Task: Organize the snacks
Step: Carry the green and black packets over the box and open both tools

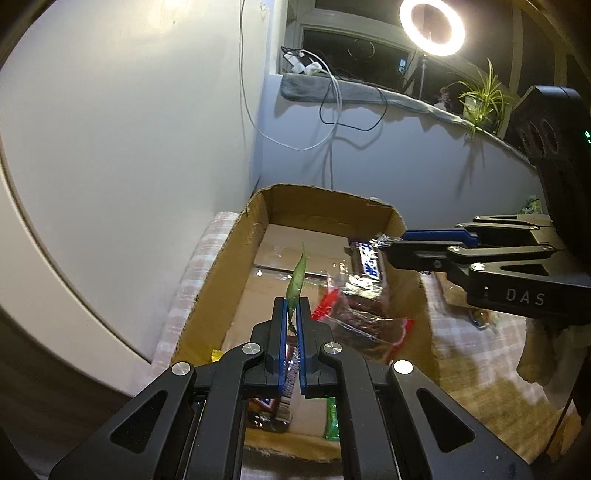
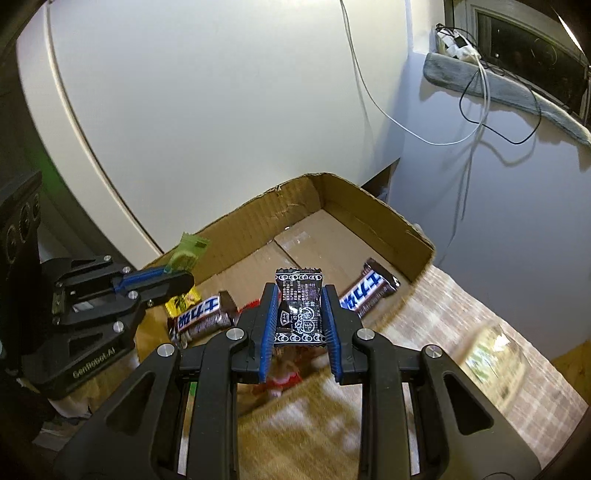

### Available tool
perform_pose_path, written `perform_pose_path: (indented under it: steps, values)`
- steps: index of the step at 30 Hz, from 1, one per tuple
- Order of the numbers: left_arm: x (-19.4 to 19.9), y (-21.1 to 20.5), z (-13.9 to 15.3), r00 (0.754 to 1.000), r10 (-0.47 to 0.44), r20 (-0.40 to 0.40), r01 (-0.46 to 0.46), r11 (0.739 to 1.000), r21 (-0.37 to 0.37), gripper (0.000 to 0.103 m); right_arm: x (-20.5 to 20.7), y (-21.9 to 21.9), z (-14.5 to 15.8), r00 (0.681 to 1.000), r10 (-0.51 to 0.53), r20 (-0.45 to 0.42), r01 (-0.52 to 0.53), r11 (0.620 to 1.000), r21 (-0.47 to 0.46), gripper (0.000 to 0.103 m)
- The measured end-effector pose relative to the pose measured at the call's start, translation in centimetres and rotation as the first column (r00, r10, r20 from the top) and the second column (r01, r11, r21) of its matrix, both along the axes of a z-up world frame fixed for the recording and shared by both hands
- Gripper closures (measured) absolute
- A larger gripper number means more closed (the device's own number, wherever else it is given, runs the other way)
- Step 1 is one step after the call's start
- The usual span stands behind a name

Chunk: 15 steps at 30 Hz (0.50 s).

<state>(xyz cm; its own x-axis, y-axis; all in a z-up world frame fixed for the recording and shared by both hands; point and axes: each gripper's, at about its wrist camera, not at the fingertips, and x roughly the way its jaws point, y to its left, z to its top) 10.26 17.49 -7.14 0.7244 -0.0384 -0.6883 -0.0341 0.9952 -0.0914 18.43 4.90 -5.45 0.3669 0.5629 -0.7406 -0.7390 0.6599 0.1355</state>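
Observation:
A cardboard box (image 1: 225, 254) (image 2: 388, 218) lies on a checked cloth and holds snacks. My left gripper (image 1: 293, 314) is shut on a thin green packet (image 1: 297, 280), held edge-up over the box; it also shows in the right wrist view (image 2: 190, 249). My right gripper (image 2: 299, 314) is shut on a small black wrapped candy (image 2: 299, 306), held above the box's near right edge; in the left wrist view its tips (image 1: 397, 242) grip the crinkled wrapper end. Two brown-and-blue chocolate bars (image 2: 205, 315) (image 2: 365, 291) and a red-edged clear packet (image 1: 354, 321) lie inside the box.
A yellow packet (image 2: 183, 301) lies in the box beside the left bar. A blurred green-white packet (image 2: 491, 354) lies on the checked cloth (image 2: 461, 325) right of the box. A white curved wall stands behind; a windowsill with cables, a plant (image 1: 480, 99) and a ring light (image 1: 432, 26).

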Motion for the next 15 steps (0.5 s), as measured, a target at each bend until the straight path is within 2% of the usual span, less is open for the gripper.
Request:
perform_pose_path:
  steps: [12, 15]
  values:
    - [0.5, 0.6, -0.4, 1.0, 0.011, -0.017, -0.011, 1.0, 0.01, 0.098, 1.6, 1.8, -1.2, 0.999, 0.005, -0.035, -0.005, 1.0, -0.003, 0.078]
    - [0.6, 0.5, -0.3, 1.0, 0.016, -0.016, -0.015, 1.0, 0.018, 0.084, 1.8, 1.9, -1.3, 0.999, 0.006, -0.041, -0.006, 1.0, -0.004, 0.076]
